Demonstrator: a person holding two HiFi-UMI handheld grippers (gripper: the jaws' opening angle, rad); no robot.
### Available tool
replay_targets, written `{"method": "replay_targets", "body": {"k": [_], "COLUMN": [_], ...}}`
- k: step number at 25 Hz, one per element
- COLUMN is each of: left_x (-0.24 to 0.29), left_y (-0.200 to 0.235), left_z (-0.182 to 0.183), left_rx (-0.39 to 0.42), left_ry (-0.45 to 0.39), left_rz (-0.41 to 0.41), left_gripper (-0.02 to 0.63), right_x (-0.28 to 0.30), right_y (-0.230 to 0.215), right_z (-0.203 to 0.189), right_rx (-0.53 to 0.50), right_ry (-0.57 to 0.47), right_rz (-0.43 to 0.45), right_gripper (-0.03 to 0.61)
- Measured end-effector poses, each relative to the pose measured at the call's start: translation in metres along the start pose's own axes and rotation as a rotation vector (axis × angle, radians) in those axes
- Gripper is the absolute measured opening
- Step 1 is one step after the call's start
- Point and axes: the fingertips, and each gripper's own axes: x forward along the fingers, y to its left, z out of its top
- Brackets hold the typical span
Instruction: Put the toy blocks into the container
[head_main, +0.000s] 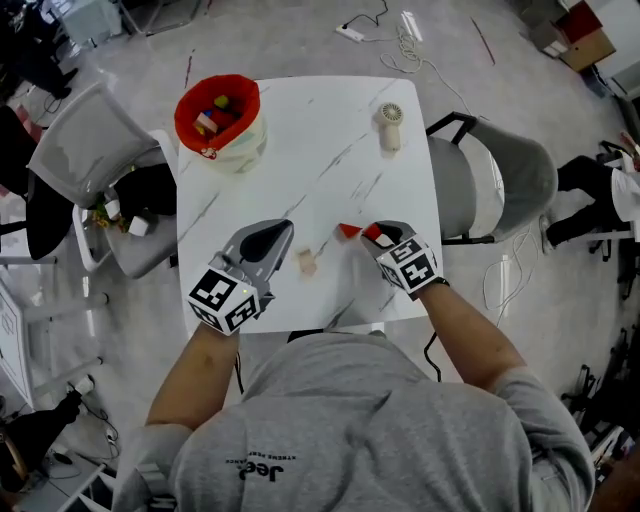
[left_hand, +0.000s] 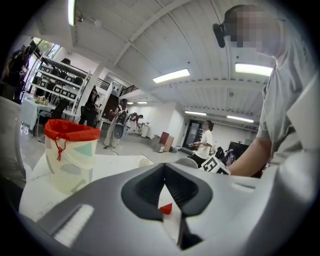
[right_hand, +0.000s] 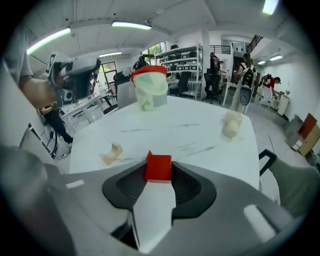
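The right tool (head_main: 372, 232) grips a red block (head_main: 368, 236) on the white worktop (head_main: 300, 130); a beige block (head_main: 307, 263) lies between it and the left tool (head_main: 283, 230).

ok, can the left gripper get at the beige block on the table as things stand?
Probably yes. The beige block lies on bare table just beside the left gripper, nothing between them. Its jaws are shut, so they'd need opening first. The right gripper holds a red block on the far side.
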Motion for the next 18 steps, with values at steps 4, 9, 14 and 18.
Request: {"method": "replay_targets", "body": {"k": [4,9,14,18], "left_x": [-0.013,-0.033,-0.054,-0.069], "left_y": [0.029,0.073,0.119,0.152], "left_z": [0.031,0.071,0.109,0.130], "left_rx": [0.020,0.062,0.095,0.091], "left_ry": [-0.036,-0.052,-0.076,-0.095], "left_rz": [0.032,0.106,0.180,0.227], "left_gripper": [0.058,0.058,0.058,0.058], "right_x": [-0.012,-0.018,0.000,0.027], "right_y": [-0.001,0.018,0.046,0.062], "right_z": [0.095,0.224,0.327,0.384], "right_rx": [-0.024,-0.116,-0.222,-0.268], "right_ry": [-0.130,-0.264,-0.316,-0.313], "right_rz": [0.020,0.063,0.100,0.128], "right_gripper": [0.147,0.147,0.147,0.147]}}
